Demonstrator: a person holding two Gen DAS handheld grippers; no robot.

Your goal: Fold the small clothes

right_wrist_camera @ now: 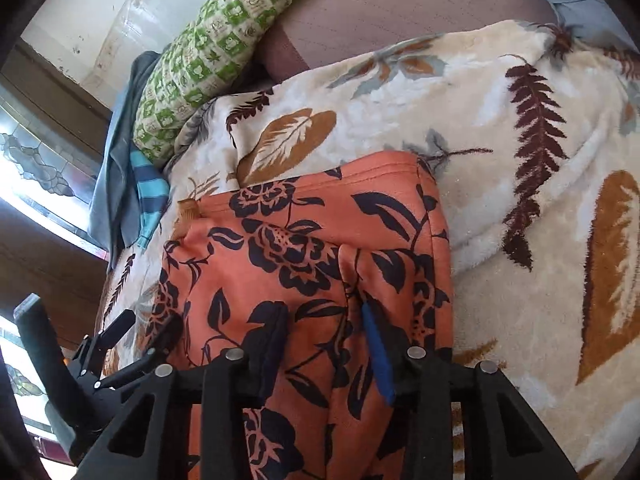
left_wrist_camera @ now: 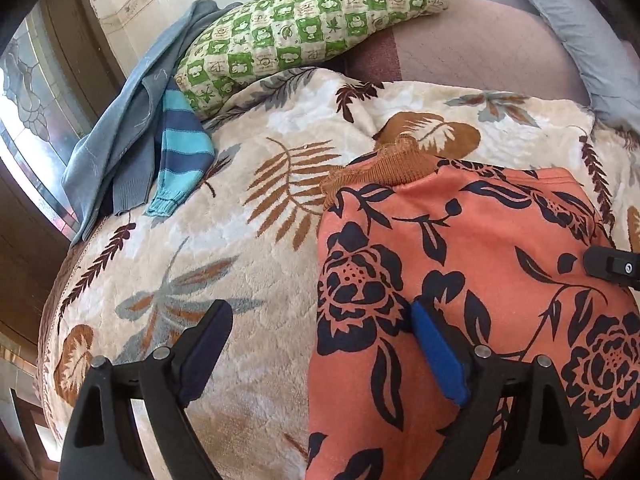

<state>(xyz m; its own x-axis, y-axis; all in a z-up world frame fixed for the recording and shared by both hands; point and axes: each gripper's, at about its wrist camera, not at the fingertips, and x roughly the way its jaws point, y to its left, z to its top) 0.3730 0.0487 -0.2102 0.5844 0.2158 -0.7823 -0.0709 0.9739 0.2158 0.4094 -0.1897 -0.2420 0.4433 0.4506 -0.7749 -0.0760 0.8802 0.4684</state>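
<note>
Between the widely spread jaws of the left gripper (left_wrist_camera: 322,326) runs the near left edge of the orange floral garment (left_wrist_camera: 460,264), untouched by either pad. Over the garment's near end, the right gripper (right_wrist_camera: 324,330) stands partly parted, pinching nothing I can make out. Lying flat on the leaf-patterned blanket (left_wrist_camera: 240,208), the garment's long axis runs away from the grippers, its ribbed cuff (left_wrist_camera: 384,164) at the far left corner, toward the green checked pillow (left_wrist_camera: 312,24).

The left claw (left_wrist_camera: 320,334) gapes wide over the orange floral garment's (left_wrist_camera: 472,280) edge on the leaf-patterned blanket (left_wrist_camera: 248,248).
</note>
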